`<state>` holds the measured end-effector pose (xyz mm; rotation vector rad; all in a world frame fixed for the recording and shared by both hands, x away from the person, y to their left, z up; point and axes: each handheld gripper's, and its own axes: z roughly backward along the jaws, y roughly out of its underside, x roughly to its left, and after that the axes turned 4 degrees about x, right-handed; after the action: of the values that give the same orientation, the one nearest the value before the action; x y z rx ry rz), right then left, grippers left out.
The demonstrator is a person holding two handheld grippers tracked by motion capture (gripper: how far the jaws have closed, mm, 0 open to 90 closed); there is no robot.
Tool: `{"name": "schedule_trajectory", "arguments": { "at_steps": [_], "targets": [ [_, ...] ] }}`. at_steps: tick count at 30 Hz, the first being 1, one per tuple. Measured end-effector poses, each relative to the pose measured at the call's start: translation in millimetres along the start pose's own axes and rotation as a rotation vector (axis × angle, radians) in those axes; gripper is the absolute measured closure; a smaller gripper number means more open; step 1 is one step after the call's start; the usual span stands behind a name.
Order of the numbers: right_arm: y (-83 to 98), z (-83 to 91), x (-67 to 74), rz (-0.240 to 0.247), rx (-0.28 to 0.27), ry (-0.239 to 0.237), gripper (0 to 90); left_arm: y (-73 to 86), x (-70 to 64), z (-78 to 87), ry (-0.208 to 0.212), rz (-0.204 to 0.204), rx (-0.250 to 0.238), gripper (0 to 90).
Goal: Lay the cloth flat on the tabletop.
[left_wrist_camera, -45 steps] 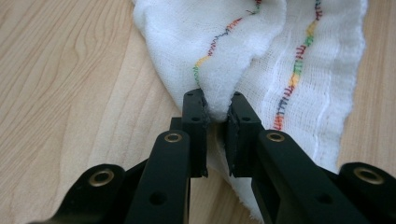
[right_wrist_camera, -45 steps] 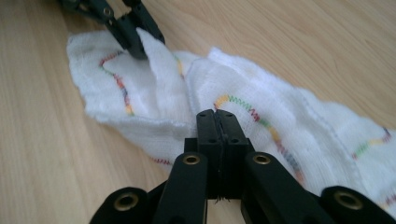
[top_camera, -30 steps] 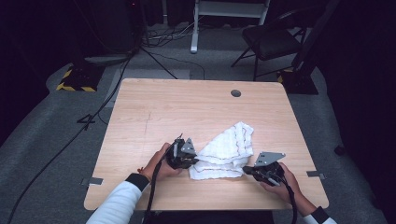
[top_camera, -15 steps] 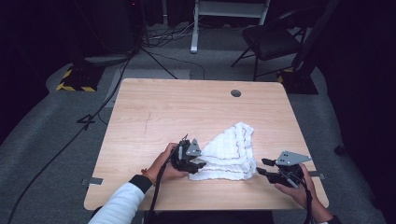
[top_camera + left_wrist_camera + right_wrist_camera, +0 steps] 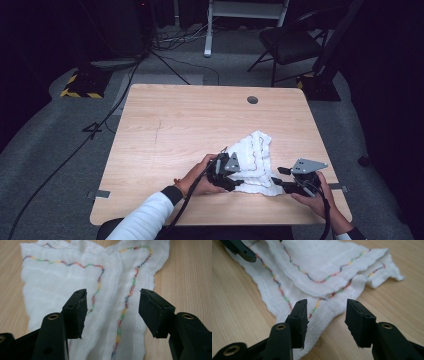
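The cloth point(image 5: 255, 162), white with a multicoloured stitched border, lies folded on the table point(image 5: 175, 130) in the lower right of the high view, between the 2 grippers.

1. State of the tongs: the left gripper point(image 5: 112, 312) stands open above the cloth, which passes under the gap untouched by the pads. The right gripper point(image 5: 325, 320) is likewise open at the cloth's near corner. Both sets of jaws have just been opening, and nothing is clamped.
2. Orientation: the folded cloth forms a rough triangle. Its long axis runs from the wide hem at the lower centre of the high view to a narrow tip aimed at the upper right.
3. Likely step: releasing after a fold. Lift each gripper straight off so the pads do not drag the layers, then check that the stitched edges line up before regripping.
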<state>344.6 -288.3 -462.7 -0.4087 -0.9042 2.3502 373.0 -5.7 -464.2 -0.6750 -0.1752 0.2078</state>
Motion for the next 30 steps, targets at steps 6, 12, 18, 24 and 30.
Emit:
{"name": "schedule_trajectory", "arguments": {
  "at_steps": [6, 12, 18, 24, 30],
  "targets": [
    [10.5, -15.3, -5.8, 0.005, 0.084, -0.002, 57.1, -17.1, 1.3, -27.2, 0.038, 0.007, 0.018, 48.7],
    [13.8, -20.3, -6.1, 0.021, 0.105, -0.001, 57.1, -21.3, 2.5, -42.6, 0.032, -0.033, 0.066, 65.2],
    [15.8, -20.5, -7.4, 0.006, 0.097, -0.004, 56.4, -19.6, 8.7, -37.1, 0.040, -0.054, 0.039, 84.0],
    [16.1, -20.4, -7.3, -0.001, 0.096, -0.002, 55.9, -18.9, 17.7, -18.9, 0.036, -0.035, -0.015, 88.3],
    [16.7, -19.9, -8.2, -0.002, 0.097, -0.001, 55.3, -13.6, 31.5, 3.2, 0.012, 0.012, -0.067, 88.7]
  ]
}}
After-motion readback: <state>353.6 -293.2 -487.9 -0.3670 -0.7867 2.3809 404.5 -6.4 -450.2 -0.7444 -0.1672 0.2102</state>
